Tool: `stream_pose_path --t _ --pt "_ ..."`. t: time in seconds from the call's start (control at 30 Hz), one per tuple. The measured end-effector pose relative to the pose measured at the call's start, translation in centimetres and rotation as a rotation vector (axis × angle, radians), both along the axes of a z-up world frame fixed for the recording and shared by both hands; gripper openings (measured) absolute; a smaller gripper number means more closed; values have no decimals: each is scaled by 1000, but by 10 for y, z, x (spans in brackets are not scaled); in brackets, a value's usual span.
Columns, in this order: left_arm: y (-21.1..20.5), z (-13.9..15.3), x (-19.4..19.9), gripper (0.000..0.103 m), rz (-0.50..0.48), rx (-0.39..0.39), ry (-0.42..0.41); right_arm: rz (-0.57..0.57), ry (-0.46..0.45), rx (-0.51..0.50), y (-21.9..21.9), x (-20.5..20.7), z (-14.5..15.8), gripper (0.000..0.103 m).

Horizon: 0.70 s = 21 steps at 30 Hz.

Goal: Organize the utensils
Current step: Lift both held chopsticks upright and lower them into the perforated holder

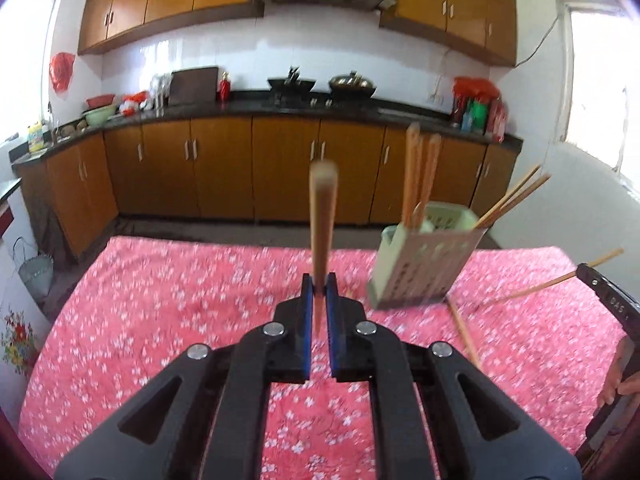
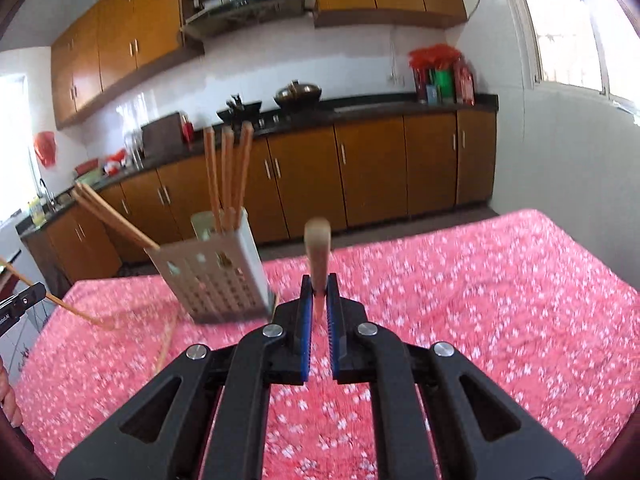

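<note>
Two gripper cams, both looking out over the same table toward the kitchen wall

The left wrist view rides right behind the left gripper (image 1: 320, 286), tilted a bit down across the pink floral tablecloth (image 1: 160, 300) and pretty much square on to the counter with the stove (image 1: 304, 100). The right wrist view does the same from behind the right gripper (image 2: 319, 288), just angled so the counter runs off leftward. Both catch the perforated utensil holder (image 1: 420, 268) (image 2: 216, 276) close up, right of centre in the left view and left of centre in the right one, and each view clips the other gripper at its edge.
</note>
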<state>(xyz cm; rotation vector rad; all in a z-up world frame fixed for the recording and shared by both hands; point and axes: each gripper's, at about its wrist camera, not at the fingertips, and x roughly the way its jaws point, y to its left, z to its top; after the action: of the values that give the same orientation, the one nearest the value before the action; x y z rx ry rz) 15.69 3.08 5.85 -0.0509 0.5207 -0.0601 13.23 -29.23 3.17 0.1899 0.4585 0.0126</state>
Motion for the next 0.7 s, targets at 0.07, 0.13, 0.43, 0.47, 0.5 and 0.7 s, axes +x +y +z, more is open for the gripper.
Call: stream_pose_path --t 0.07,0.13,0.43,0.47,0.5,0.7 --pt "-3 13 -4 8 -24 -5 -25 11 -22 4 0 -4 9 8" --pt "-7 25 -8 8 -46 -15 -45 31 -52 13 2 -6 20 8" --pt "-33 74 -15 8 -149 -110 -136 145 -211 66 21 -19 85 8" --pt "-36 78 -14 8 -155 -114 -146 151 -229 64 23 -19 90 8" --pt "-41 84 -13 8 -160 -118 -162 156 -253 59 27 -18 98 8" --pt "-62 114 0 8 -160 -137 -264 147 -341 44 41 3 118 8"
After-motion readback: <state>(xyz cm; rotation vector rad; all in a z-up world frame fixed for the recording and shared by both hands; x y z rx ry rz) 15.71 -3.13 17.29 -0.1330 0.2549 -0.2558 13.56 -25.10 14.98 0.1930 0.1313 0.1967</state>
